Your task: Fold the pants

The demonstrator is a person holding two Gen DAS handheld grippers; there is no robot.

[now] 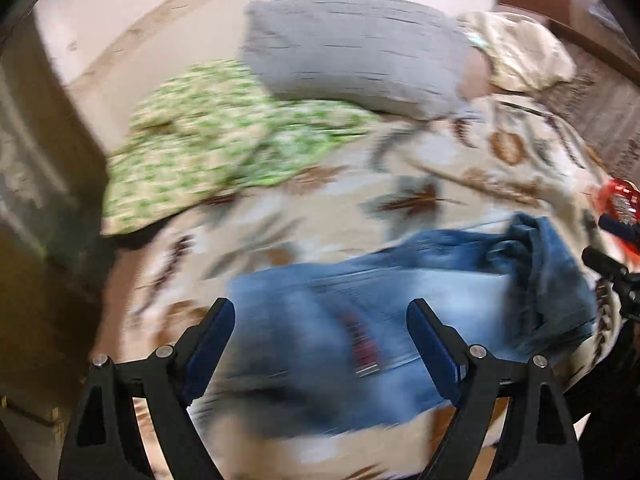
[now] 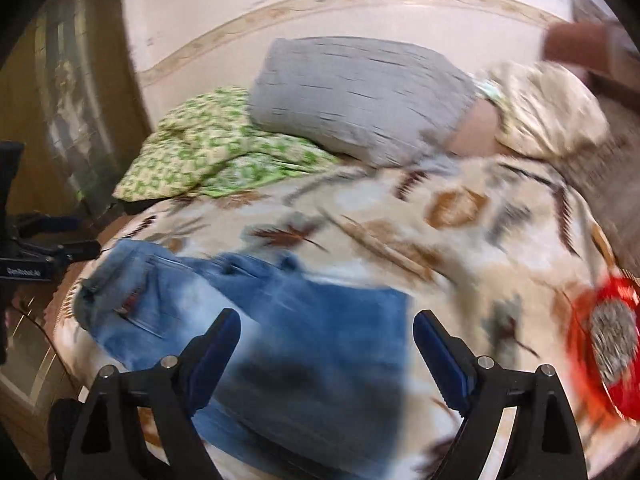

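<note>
1. I have the left gripper (image 1: 320, 312) spread wide and empty above the pants (image 1: 400, 300), which lie folded over on the patterned blanket (image 1: 440, 168).
2. My right gripper (image 2: 326, 324) is equally wide, holding nothing.
3. Both views are smeared, so I may misjudge the denim's edges and pinch blanket along with it.
4. The bunched end (image 1: 540, 248) could spring loose, spoiling the fold.

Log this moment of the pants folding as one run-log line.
left gripper: open, empty | right gripper: open, empty | jeans: lying on patterned blanket, part-folded, unheld | view: motion-blurred
</note>
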